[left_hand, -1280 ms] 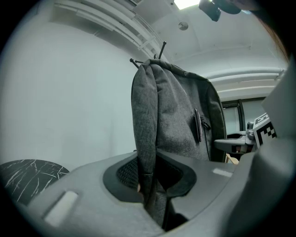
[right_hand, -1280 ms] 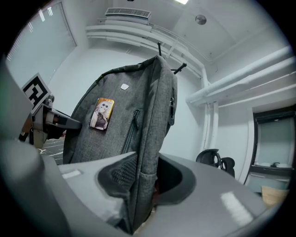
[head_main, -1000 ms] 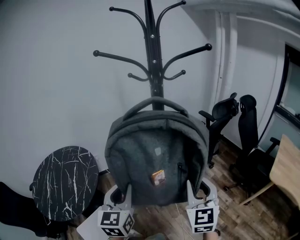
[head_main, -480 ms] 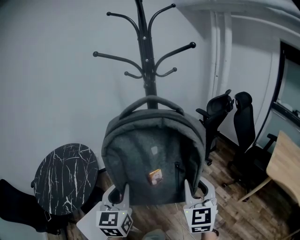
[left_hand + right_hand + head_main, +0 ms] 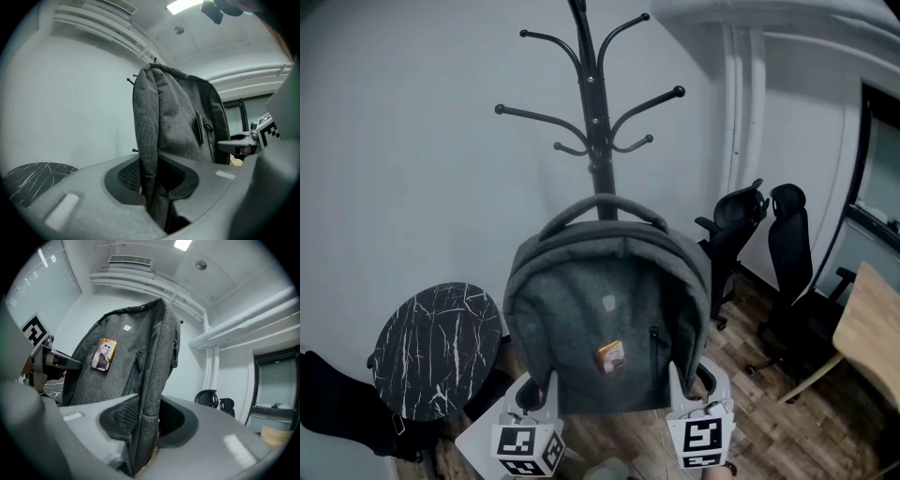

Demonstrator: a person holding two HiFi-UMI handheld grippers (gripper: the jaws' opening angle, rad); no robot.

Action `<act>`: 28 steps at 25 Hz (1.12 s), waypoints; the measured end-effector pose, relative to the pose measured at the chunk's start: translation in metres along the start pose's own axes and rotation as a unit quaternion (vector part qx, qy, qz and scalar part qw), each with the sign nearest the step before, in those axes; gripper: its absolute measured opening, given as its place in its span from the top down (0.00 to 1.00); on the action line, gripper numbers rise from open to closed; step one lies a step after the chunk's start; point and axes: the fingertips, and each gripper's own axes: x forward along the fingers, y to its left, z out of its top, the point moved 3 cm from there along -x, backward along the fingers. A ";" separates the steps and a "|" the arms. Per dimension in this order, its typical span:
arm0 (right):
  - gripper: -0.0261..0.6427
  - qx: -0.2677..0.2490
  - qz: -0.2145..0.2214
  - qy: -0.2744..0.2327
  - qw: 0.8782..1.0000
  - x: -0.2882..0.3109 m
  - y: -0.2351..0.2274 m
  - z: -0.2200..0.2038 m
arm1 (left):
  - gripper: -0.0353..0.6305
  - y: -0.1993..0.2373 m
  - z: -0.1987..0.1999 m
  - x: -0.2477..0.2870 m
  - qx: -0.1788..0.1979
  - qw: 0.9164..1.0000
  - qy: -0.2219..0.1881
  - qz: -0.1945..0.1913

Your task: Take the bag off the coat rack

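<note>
Bag [image 5: 609, 309] has drawn slightly farther from the coat rack [image 5: 594, 94].

Right tongs [image 5: 149, 427] pinch the grey bag [image 5: 123, 373], perhaps its strap.

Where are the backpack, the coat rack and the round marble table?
backpack [image 5: 609, 319], head view, front panel.
coat rack [image 5: 600, 173], head view, central pole.
round marble table [image 5: 439, 349], head view, middle of top.

Matt woven cloth bag [image 5: 609, 319] — smooth black metal coat rack [image 5: 596, 122]
</note>
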 end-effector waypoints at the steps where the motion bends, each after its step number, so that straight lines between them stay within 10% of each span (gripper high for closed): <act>1: 0.80 -0.001 0.000 0.000 1.000 -0.001 0.000 0.001 | 0.84 0.000 0.001 -0.001 0.000 1.000 0.001 0.000; 28: 0.80 -0.003 -0.040 0.011 0.999 -0.034 0.036 0.024 | 0.84 0.024 0.011 -0.033 0.000 0.999 -0.004 -0.041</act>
